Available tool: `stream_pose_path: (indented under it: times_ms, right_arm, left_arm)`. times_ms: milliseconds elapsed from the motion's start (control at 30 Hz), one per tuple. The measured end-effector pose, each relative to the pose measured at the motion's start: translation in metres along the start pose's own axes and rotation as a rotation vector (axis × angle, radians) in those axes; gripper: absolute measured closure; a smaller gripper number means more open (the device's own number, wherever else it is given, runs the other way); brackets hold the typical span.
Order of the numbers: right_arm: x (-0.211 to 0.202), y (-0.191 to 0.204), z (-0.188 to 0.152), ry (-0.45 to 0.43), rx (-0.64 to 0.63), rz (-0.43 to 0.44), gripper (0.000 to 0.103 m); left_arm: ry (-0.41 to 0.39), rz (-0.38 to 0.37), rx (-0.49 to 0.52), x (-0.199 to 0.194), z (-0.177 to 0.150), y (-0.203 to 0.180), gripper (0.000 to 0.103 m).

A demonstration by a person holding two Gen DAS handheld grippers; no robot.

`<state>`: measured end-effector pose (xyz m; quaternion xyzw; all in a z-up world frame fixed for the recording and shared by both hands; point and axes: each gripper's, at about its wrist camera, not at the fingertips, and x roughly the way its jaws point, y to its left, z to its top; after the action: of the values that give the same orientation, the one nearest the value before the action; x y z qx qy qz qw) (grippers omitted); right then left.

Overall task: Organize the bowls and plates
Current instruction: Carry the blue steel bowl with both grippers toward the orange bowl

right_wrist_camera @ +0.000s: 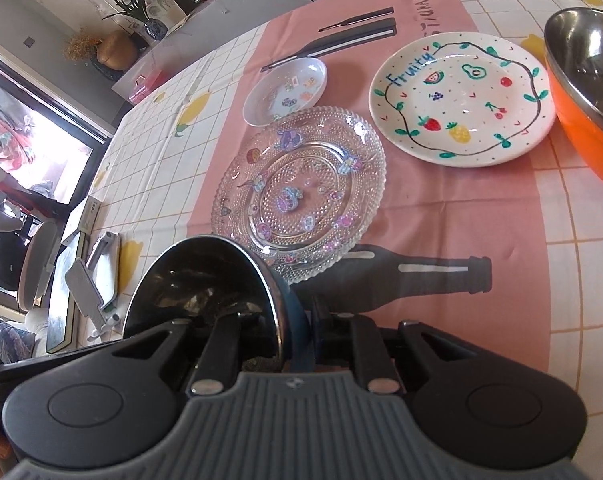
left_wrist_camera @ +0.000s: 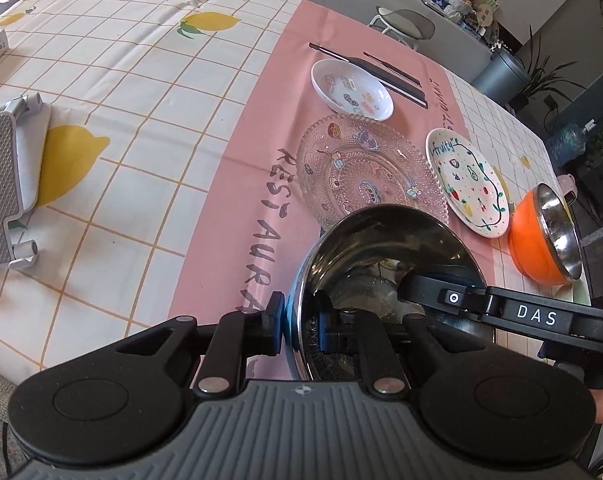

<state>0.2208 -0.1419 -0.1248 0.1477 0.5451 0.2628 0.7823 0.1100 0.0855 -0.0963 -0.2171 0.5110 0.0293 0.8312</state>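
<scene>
Together we pinch the steel bowl (left_wrist_camera: 385,264) by opposite rims, left claw (left_wrist_camera: 299,326) and right claw (right_wrist_camera: 295,340) both clamped; keep it level toward the orange bowl (left_wrist_camera: 541,236).

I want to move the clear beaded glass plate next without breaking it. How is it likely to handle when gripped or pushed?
The glass plate looks rigid and probably fragile: it is clear pressed glass. Its beaded rim may give the tongs some bite, though glass is likely slippery. It lies flat on the tablecloth, so it should slide rather than tip, perhaps dragging the cloth.
</scene>
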Motion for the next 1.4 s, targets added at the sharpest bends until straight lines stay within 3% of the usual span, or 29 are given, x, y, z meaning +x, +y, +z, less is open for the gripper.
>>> stream_pose_path:
  times_ms: [300,467,700,1000,1100,1267,1300,1367,1400]
  right_arm:
    - [0.006,-0.002,0.009,-0.017,0.014,0.015,0.089]
    - [0.0,0.006,0.001,-0.026,-0.037,-0.039,0.091]
    - [-0.007,0.01,-0.015,-0.007,-0.071,-0.066,0.091]
    - [-0.005,0.014,-0.017,-0.01,-0.086,-0.065,0.091]
    - [-0.01,0.017,-0.017,-0.052,-0.106,-0.068,0.09]
    - [-0.016,0.018,-0.017,-0.082,-0.107,-0.046,0.085]
    - [-0.017,0.018,-0.017,-0.086,-0.109,-0.048,0.082]
    - [-0.021,0.018,-0.017,-0.108,-0.103,-0.047,0.062]
    - [-0.024,0.018,-0.017,-0.127,-0.099,-0.045,0.059]
  left_arm:
    - [-0.026,0.012,0.003,0.0,0.0,-0.002,0.085]
    - [-0.032,0.001,0.038,-0.007,-0.006,-0.005,0.085]
    - [-0.051,0.047,0.106,-0.013,-0.015,-0.011,0.088]
    - [-0.083,0.066,0.059,-0.017,-0.012,-0.005,0.091]
    - [-0.102,0.089,0.072,-0.017,-0.012,-0.007,0.091]
    - [-0.155,0.112,0.064,-0.023,-0.013,-0.008,0.082]
    - [-0.167,0.106,0.063,-0.025,-0.013,-0.007,0.075]
    - [-0.181,0.082,0.05,-0.028,-0.013,-0.006,0.056]
    - [-0.19,0.064,0.041,-0.03,-0.013,-0.005,0.047]
